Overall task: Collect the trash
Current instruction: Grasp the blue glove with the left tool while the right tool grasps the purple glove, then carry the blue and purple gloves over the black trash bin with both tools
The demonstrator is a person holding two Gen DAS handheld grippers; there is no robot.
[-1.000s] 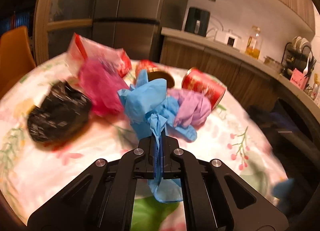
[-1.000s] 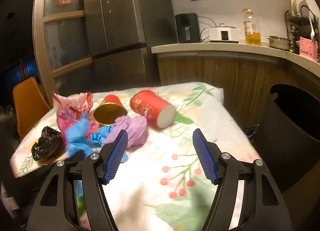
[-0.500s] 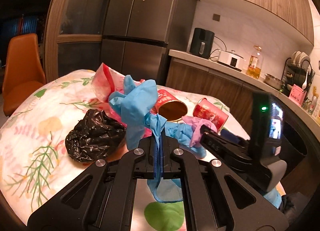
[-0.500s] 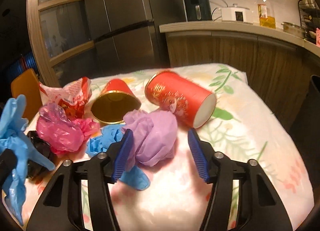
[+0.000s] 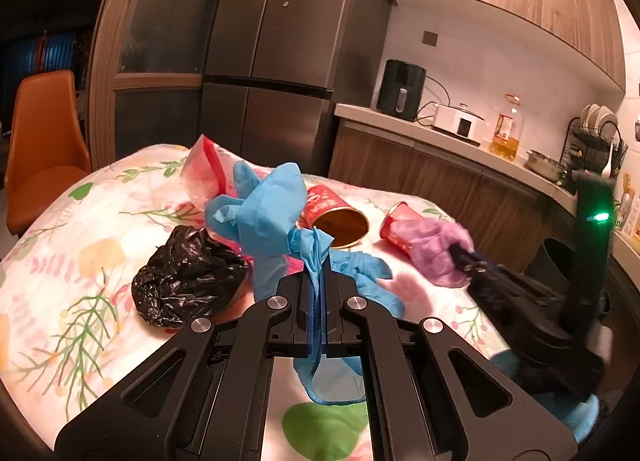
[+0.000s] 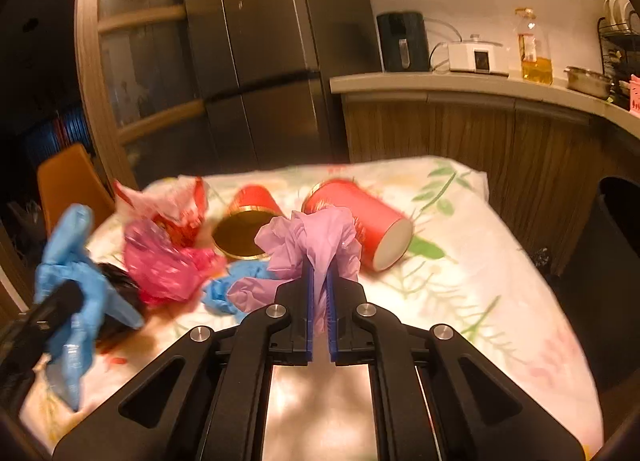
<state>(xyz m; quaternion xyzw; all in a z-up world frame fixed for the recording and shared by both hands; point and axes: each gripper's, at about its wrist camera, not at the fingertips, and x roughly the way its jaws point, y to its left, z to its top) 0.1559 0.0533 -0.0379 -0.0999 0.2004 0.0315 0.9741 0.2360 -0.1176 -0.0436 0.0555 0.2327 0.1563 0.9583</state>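
Note:
My left gripper (image 5: 319,281) is shut on a blue glove (image 5: 268,213) and holds it above the table. My right gripper (image 6: 320,281) is shut on a purple glove (image 6: 316,237), lifted just off the floral tablecloth (image 6: 460,301); it also shows in the left wrist view (image 5: 432,245). On the cloth lie a black crumpled bag (image 5: 184,281), a pink plastic bag (image 6: 168,265), a red wrapper (image 6: 176,201), a second blue glove (image 5: 360,269), and two red cups on their sides (image 6: 248,221) (image 6: 368,221).
A dark trash bin (image 6: 616,261) stands at the table's right edge, below the wooden counter (image 6: 480,85). An orange chair (image 5: 44,141) stands at the far left. A steel fridge (image 6: 260,61) is behind the table.
My right gripper moved forward and shut on the purple glove, lifting it slightly. My left gripper raised the blue glove higher and pulled back.

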